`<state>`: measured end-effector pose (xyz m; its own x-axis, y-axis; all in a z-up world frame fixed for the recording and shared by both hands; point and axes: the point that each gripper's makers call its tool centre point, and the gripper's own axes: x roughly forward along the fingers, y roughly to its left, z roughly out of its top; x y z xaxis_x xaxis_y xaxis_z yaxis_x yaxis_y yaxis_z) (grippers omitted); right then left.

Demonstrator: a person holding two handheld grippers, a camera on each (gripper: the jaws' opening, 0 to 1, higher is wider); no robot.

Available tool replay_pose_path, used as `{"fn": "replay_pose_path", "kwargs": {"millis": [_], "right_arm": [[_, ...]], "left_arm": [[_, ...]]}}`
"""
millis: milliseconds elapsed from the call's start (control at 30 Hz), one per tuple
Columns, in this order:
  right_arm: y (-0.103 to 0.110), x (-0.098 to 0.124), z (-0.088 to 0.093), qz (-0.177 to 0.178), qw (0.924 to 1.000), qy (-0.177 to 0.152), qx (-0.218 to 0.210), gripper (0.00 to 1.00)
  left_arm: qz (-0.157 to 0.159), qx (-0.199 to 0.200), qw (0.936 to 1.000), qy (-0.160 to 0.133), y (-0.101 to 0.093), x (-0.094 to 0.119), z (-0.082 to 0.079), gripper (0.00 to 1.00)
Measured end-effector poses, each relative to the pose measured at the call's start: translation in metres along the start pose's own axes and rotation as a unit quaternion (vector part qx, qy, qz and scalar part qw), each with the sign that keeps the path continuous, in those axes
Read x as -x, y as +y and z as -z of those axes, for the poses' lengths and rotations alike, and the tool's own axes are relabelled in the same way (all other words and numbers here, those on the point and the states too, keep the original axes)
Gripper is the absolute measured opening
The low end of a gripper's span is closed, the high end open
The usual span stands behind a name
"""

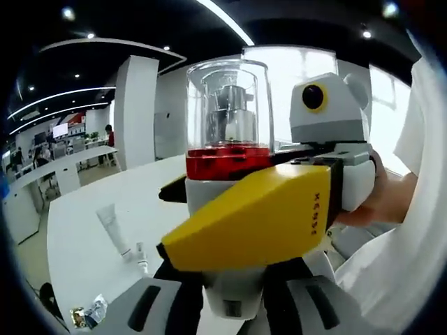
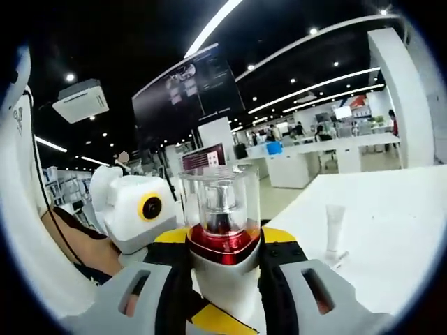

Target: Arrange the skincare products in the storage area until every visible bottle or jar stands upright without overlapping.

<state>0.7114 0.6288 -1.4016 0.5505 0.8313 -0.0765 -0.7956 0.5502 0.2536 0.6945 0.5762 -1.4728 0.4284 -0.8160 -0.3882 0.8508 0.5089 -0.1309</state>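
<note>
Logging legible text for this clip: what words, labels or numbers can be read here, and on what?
"XENSE", roughly, small and printed sideways: on the yellow housing beside the bottle.
Hanging screen: content too small to read.
Red sign: blurred, unreadable.
Bottle and tube: no legible label.

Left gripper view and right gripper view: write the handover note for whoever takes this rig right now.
Left claw: seems shut on the base of the pump bottle.
Right claw: seems shut on the same bottle, crossing it from the side.
Things: the bottle is upright, held above the white table. A white tube looks to be lying on the table.
Done: bottle picked up.
Left: stand the bottle down clear of the others, then stand the tube upright.
</note>
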Motion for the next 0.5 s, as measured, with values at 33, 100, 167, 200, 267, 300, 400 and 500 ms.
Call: {"fn": "replay_pose_path", "kwargs": {"millis": [33, 100, 167, 200, 267, 300, 400, 500], "right_arm": [[0.000, 0.000, 0.001, 0.000, 1.0000, 0.000, -0.001, 0.33], [0.003, 0.002, 0.003, -0.003, 1.0000, 0.002, -0.004, 0.33], [0.005, 0.003, 0.006, -0.004, 1.0000, 0.003, -0.006, 0.33], [0.007, 0.004, 0.007, -0.006, 1.0000, 0.004, -0.006, 0.33], [0.009, 0.005, 0.009, -0.009, 0.9999, 0.005, -0.008, 0.33], [0.010, 0.005, 0.010, -0.010, 0.9999, 0.005, -0.008, 0.33], [0.013, 0.005, 0.013, -0.012, 0.9999, 0.006, -0.009, 0.33], [0.015, 0.004, 0.015, -0.015, 0.9998, 0.009, -0.010, 0.33]], "left_arm": [[0.000, 0.000, 1.0000, 0.000, 0.000, 0.000, 0.001, 0.32], [0.006, 0.004, 1.0000, 0.002, -0.004, 0.002, 0.004, 0.32], [0.009, 0.005, 0.9999, -0.002, -0.007, 0.004, 0.006, 0.33], [0.010, 0.005, 0.9999, -0.005, -0.009, 0.005, 0.007, 0.33], [0.015, 0.006, 0.9999, -0.006, -0.011, 0.006, 0.009, 0.33], [0.015, 0.006, 0.9999, -0.007, -0.012, 0.007, 0.010, 0.33], [0.010, -0.006, 0.9999, -0.005, -0.013, 0.010, 0.014, 0.33], [0.006, -0.004, 1.0000, -0.006, -0.013, 0.017, 0.017, 0.33]]}}
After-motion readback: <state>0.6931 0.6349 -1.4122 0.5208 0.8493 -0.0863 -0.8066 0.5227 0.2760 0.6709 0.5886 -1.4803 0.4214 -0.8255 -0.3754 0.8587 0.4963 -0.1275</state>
